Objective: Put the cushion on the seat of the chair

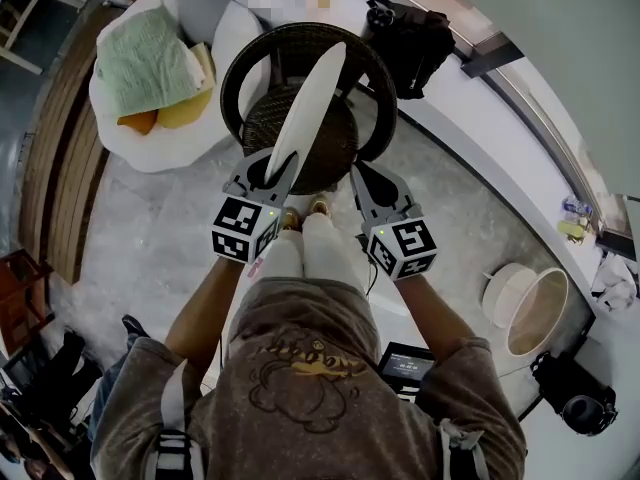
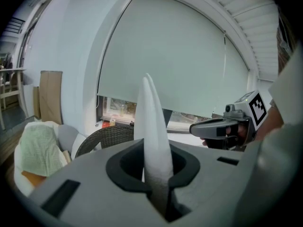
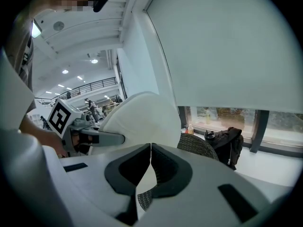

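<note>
**Finding.** The left gripper [image 1: 270,164] is clamped narrow on the near edge of the white cushion [image 1: 311,96]. The cushion stands on edge and rises up and forward out of the jaws. The right gripper [image 1: 361,174] has its jaws together on nothing. The cushion is to its left and clear of it.

**Position.** The wicker chair [image 1: 238,80] lies directly ahead of and below both grippers. The cushion hangs over its round seat [image 1: 335,146] and, as far as I can judge, does not yet rest on it.

**Assessment.** The step in hand is the lay-down.
- Roll the left gripper so the broad face turns towards the seat.
- Lower the cushion until its far edge meets the curved backrest.
- Release only once the weave carries it.

**Risk.** A single grip on a thin edge lets soft padding flop, or slide off the front rim nearest the grippers. The idle right gripper is well placed to steady the free side and press it flat.
</note>
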